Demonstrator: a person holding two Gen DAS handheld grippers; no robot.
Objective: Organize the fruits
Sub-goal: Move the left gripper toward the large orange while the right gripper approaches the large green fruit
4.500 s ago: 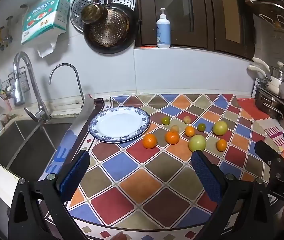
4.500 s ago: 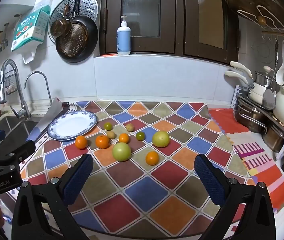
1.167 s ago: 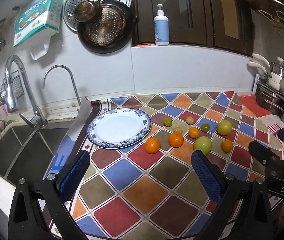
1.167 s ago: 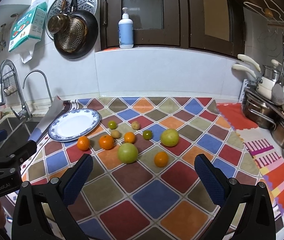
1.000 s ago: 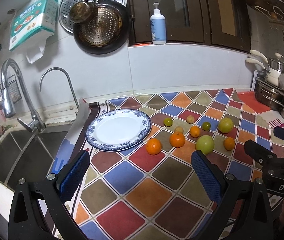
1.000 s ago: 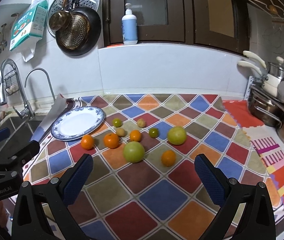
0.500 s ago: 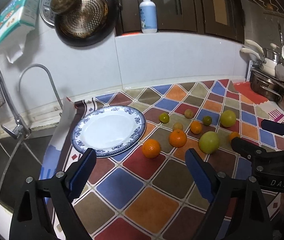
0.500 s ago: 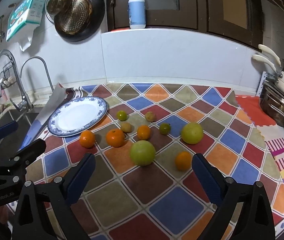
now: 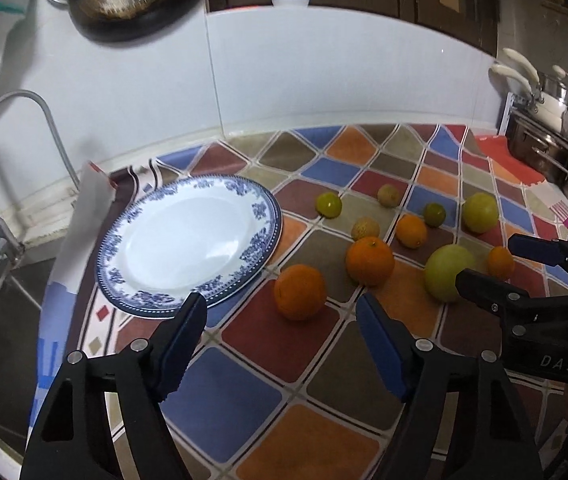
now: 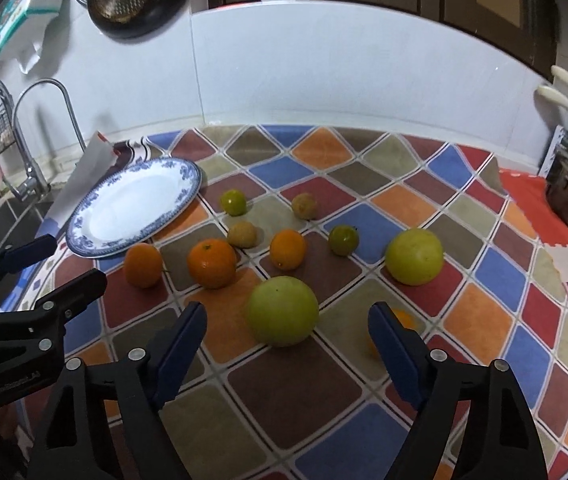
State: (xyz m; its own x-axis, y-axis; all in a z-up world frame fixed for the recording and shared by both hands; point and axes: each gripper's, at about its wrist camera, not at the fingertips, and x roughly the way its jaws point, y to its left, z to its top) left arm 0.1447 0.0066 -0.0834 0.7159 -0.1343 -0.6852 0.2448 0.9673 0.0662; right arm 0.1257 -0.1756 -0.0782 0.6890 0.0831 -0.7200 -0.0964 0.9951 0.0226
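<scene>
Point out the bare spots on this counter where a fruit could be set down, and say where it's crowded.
The blue-rimmed plate holds nothing. The tiles behind the fruit, toward the white wall, are bare, as is the near strip in front of the nearest orange and big green fruit. The crowded part is the scatter of fruit just right of the plate.

Orange and green fruits [image 10: 282,310] – loose, scattered beside the empty blue-rimmed plate [image 10: 188,196].
</scene>
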